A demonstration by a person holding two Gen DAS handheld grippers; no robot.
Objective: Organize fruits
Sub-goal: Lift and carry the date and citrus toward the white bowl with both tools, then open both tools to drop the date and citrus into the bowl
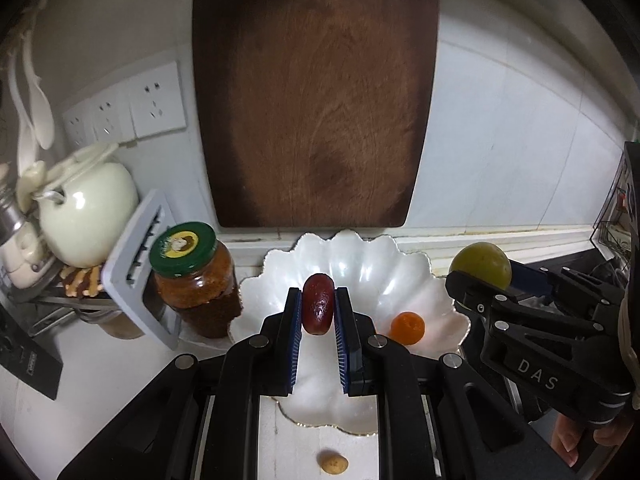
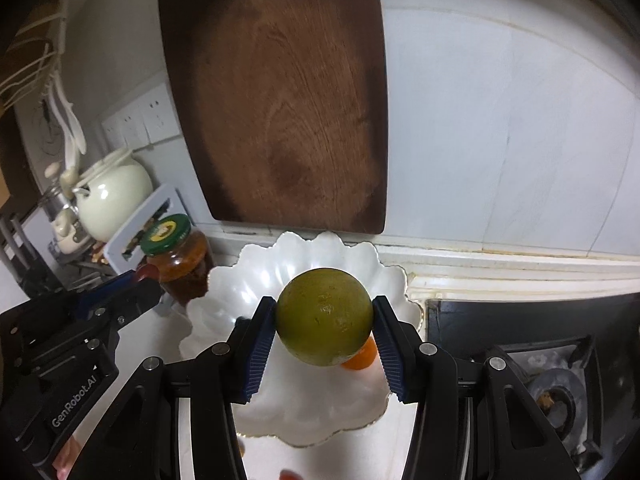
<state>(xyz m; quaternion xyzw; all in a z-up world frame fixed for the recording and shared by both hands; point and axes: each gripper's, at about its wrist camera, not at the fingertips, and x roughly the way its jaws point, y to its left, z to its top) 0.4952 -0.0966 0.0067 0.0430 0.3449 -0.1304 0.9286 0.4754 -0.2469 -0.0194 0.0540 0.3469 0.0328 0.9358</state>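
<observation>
Left wrist: one plate, four fruits.

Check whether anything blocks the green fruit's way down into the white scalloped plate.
Partly. The right gripper holds the green fruit above the plate, and a small orange fruit lies in the plate just beneath it. The rest of the plate looks bare.

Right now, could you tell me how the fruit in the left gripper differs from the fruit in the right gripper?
The red fruit is small, oblong and dark red; the green fruit is much larger, round and yellowish green. The left gripper is nearly closed on the red fruit, while the right gripper stands wider around the green fruit. Both fruits are clamped between blue pads, above the white scalloped plate.
</observation>
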